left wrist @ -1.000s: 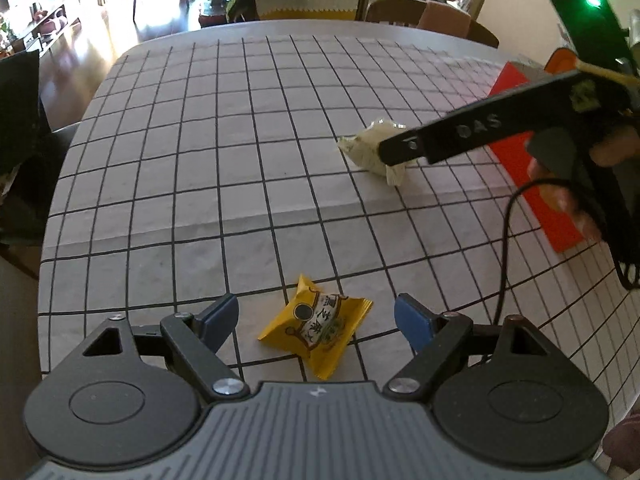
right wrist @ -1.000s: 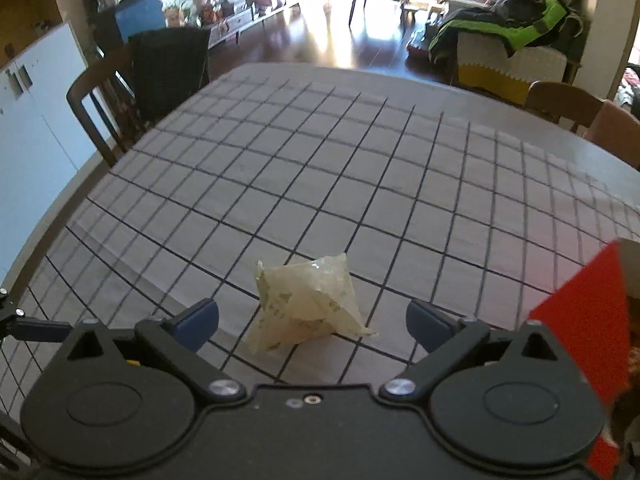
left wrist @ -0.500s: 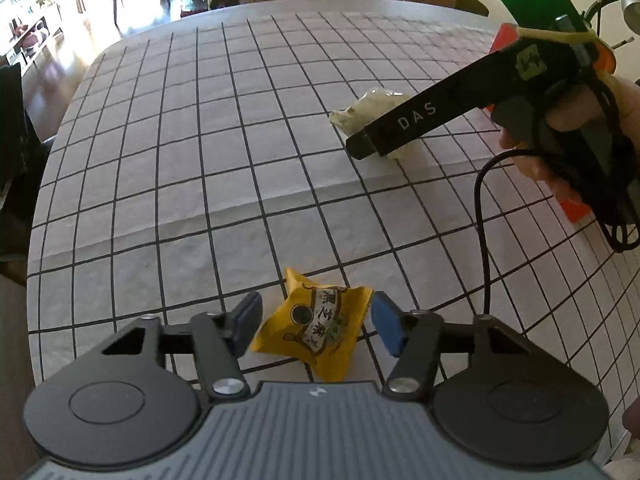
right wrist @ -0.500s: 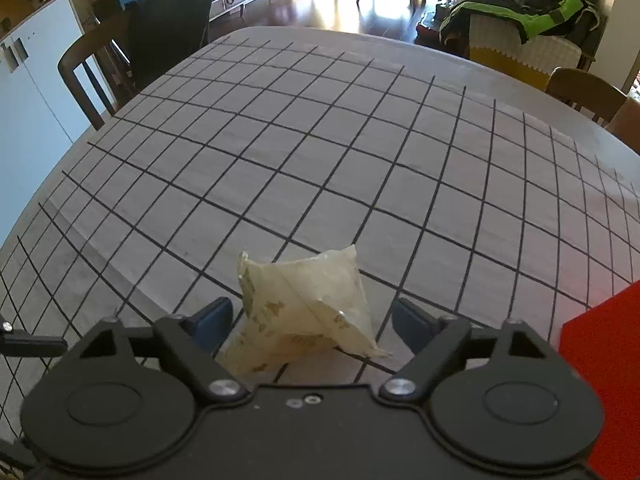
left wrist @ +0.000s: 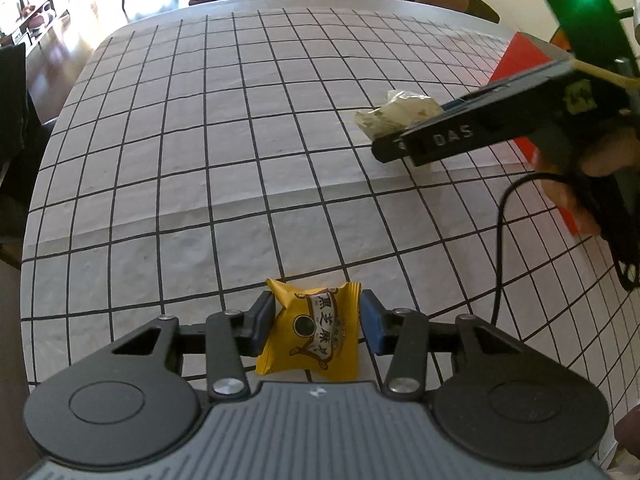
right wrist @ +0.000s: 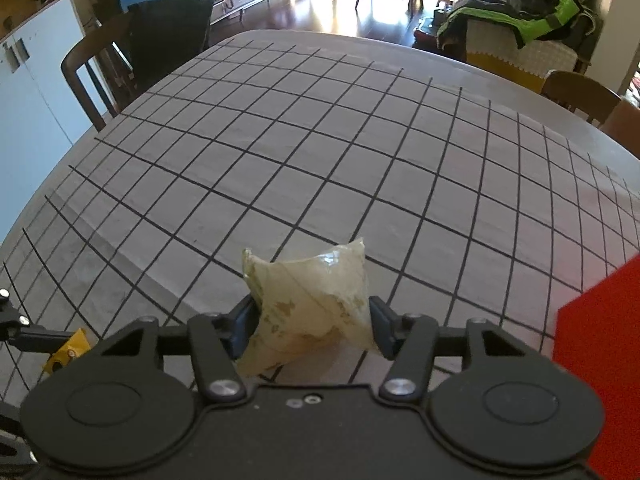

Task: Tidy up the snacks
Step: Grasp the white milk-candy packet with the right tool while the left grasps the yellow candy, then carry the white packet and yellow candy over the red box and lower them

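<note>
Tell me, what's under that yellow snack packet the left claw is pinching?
Under the yellow snack packet lies the white tablecloth with black grid lines, seen all around it. The left gripper is shut on the packet. The cloth directly beneath is covered, so whether the packet rests on it is unclear.

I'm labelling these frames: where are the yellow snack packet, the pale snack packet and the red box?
yellow snack packet (left wrist: pixel 312 334), left wrist view, printed front.
pale snack packet (right wrist: pixel 310 304), right wrist view, middle of wrapper.
red box (right wrist: pixel 600 344), right wrist view, flat red face.
</note>
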`<state>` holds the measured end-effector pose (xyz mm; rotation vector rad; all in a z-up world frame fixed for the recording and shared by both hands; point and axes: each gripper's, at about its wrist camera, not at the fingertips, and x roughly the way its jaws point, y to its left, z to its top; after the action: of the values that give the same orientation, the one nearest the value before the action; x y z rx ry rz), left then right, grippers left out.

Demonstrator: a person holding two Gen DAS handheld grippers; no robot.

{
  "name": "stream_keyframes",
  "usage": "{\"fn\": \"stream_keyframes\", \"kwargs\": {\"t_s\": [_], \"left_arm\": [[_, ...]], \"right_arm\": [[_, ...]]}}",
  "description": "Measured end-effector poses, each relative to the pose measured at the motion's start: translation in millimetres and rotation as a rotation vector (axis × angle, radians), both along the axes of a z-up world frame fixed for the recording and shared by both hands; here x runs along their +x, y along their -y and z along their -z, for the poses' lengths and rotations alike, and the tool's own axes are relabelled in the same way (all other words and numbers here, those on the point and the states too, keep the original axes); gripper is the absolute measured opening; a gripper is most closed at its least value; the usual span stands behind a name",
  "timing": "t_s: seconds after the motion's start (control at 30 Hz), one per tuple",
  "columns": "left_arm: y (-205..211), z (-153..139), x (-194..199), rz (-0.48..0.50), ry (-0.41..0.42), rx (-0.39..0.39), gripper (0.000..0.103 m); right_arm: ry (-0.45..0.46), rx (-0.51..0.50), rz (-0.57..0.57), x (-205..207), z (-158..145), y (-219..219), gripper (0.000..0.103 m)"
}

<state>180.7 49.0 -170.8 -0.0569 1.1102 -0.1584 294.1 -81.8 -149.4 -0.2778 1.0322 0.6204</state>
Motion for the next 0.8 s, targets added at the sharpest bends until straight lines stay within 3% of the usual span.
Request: {"fn": "stream_keyframes", "kwargs": {"t_s": [0.2,0.43,0.8], "left_arm": [[-9,-4,-5,-0.023,0.016,-0.005,0.035],[-18,-11,-13,-0.057,0.014,0.0,0.034],[-14,-65,-31,-0.085,0.079,-0.029,0.034]], "right_arm": [[0.014,0.035,0.039,-14,-17,15,0.056],[0.025,0.082,0.075,-38,-41,33,0.055],[0.079,0.117,0.091,-77,-90,62,0.055]]}}
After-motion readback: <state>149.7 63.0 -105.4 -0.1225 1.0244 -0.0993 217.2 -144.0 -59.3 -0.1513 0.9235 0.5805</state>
